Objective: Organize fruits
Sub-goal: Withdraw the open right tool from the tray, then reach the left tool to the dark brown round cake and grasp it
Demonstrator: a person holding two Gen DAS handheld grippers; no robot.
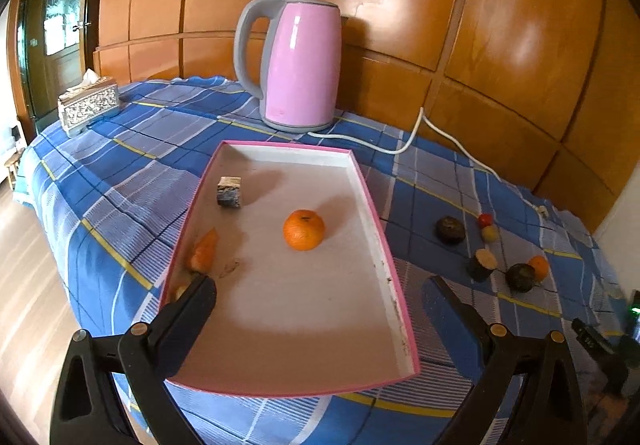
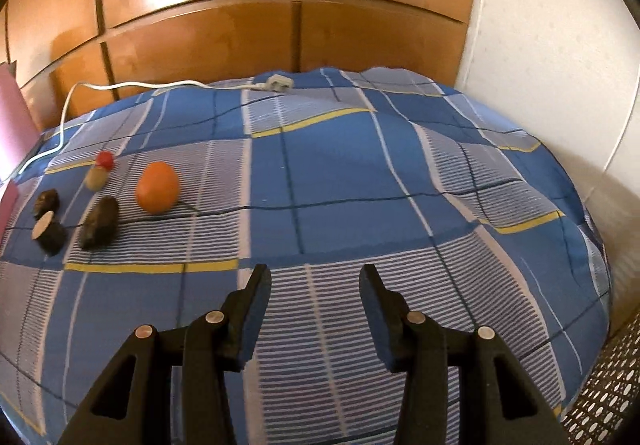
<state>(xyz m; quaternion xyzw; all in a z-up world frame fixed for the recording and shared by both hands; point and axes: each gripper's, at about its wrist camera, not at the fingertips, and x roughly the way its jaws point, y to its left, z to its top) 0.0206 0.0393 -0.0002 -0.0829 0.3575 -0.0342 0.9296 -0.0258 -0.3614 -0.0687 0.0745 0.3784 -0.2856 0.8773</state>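
On the left of the table (image 1: pixel 100 181), which is covered by a blue checked cloth, the pink-edged tray (image 1: pixel 384 229) already holds an orange (image 1: pixel 303 230) near its middle, a small dark block (image 1: pixel 229 192) toward its far left and a carrot-like orange piece (image 1: pixel 205 251) against its left wall. The left gripper (image 1: pixel 316 299) hangs over the near end of the tray with its fingers (image 1: pixel 196 305) spread wide and nothing between them; the left one stands just beside the carrot-like piece, and whether it touches it cannot be told. A pink kettle (image 1: pixel 300 65) stands beyond the tray, its white cord (image 2: pixel 68 105) trailing right along the far edge. To the right of the tray lies the unsorted group: two dark round fruits (image 2: pixel 98 223), a dark stub with a pale cut face (image 2: pixel 48 231), a small tan fruit (image 2: pixel 96 177) touching a small red one (image 2: pixel 105 159), and a second orange (image 2: pixel 157 187). Further right, the right gripper (image 2: pixel 316 285) hovers over bare cloth with its fingers parted and empty, the group lying to its far left. The step in hand looks like fetching the next fruit for the tray. That calls for swinging the right gripper left and down toward the second orange or the nearer dark fruit, opening wider if the orange is chosen, and closing gently, since round fruit may roll on the soft cloth.
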